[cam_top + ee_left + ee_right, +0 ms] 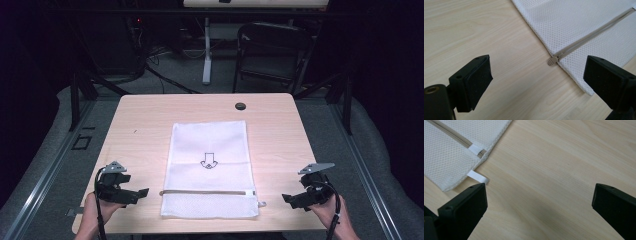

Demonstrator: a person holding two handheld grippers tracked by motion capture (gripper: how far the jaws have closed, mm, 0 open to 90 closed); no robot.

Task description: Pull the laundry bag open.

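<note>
A: What is seen nearest the person's edge of the table (135,107)?

B: 2 claws are held low over the wood, 1 at each near corner. The left claw (141,193) is gripped in the left hand (97,210), and its jaws are spread wide apart with nothing between them. In the left gripper view, bare light wood is seen between the 2 black pads (477,83).

A: And the other side?

B: The right claw (286,198) is gripped in the right hand (330,212). Its jaws are likewise held well apart and empty, over bare table, as shown in the right gripper view. A cable (337,207) is seen trailing from it past the wrist.

A: What is laid between them?

B: A white mesh laundry bag (210,165) is spread flat on the middle of the table, its short end toward the person. A grey zipper (207,192) is run across it near that end. The zipper's pull (552,60) is found at the bag's left edge, just beyond the left claw and not touched by it. At the right edge, a small white tab (477,177) is seen sticking out onto the wood, near the right claw's jaw but apart from it.

A: Anything farther off?

B: A small arrow mark (208,161) is printed on the bag's middle. A dark round disc (240,106) is set near the table's far edge. Beyond the table, a dark chair (272,50) is visible on the floor.
</note>
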